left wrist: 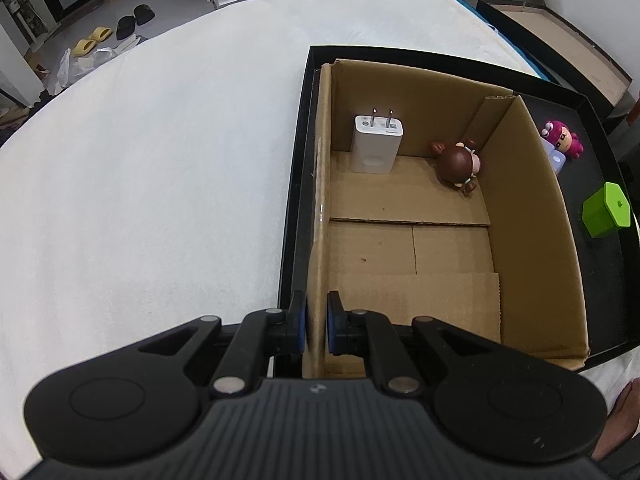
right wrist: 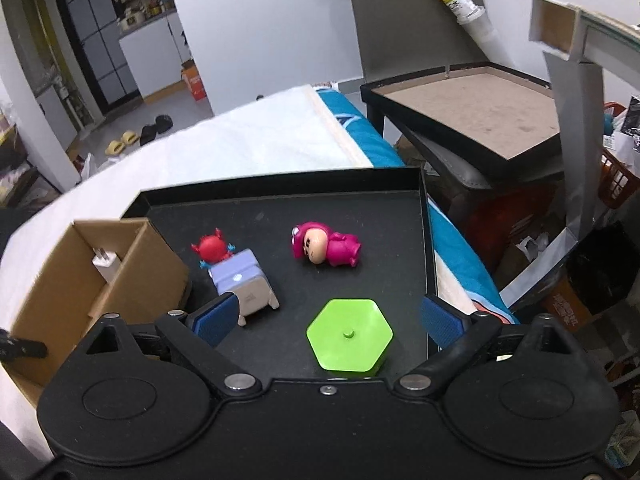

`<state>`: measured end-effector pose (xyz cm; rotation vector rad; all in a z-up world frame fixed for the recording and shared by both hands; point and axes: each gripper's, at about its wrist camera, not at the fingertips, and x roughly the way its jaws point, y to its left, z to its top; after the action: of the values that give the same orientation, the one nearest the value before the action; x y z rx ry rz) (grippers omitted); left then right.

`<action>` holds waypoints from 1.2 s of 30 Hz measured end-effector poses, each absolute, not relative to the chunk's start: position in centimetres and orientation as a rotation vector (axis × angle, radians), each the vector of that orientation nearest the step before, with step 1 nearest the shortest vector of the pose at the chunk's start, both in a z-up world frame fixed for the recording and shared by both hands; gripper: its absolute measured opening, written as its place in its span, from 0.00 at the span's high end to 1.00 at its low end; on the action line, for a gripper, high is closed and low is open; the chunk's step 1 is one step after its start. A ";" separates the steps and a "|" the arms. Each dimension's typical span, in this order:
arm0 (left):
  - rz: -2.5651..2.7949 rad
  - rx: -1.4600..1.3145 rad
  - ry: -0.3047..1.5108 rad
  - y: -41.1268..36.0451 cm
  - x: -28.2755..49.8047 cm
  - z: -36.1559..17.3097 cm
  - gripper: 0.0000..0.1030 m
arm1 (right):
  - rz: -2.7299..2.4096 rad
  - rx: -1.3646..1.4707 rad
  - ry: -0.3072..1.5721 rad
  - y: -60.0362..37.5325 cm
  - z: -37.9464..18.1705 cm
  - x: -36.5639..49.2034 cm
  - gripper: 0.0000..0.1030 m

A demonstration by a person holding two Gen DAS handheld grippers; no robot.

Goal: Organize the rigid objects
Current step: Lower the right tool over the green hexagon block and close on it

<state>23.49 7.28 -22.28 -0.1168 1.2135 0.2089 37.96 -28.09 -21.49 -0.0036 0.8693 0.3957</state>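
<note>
A cardboard box [left wrist: 532, 208] stands in a black tray [left wrist: 296, 184] on the white bed. Inside it a white charger [left wrist: 376, 144] stands upright beside a brown doll [left wrist: 456, 164]. My left gripper [left wrist: 317, 326] is shut on the box's left wall. On the tray floor lie a green hexagonal block [right wrist: 349, 335], a pink doll [right wrist: 325, 245] on its side and a red figure on a lilac block [right wrist: 236, 276]. My right gripper [right wrist: 327, 322] hangs open just above the tray, its blue pads on either side of the green block without touching it.
The tray [right wrist: 424, 216] reaches the bed's right edge. Past that edge stand a black side table with a brown top [right wrist: 472, 108], an orange basket [right wrist: 616, 180] and floor clutter. Slippers [left wrist: 92, 42] lie on the floor beyond the white bed cover [left wrist: 140, 168].
</note>
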 end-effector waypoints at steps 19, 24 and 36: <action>0.222 -0.118 1.230 7.1 23.8 -22.4 0.91 | 0.362 -0.142 0.945 -26.6 -25.4 39.4 0.44; 0.216 -0.121 1.226 7.2 23.7 -22.2 0.91 | 0.368 -0.156 0.964 -26.3 -25.7 38.7 0.45; 0.197 -0.121 1.220 7.4 23.5 -22.1 0.91 | 0.361 -0.106 0.995 -26.5 -23.7 36.9 0.45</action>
<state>23.47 7.40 -22.12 -0.1213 1.2195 0.1975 36.90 -26.53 -23.70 -0.1061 0.9954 0.3614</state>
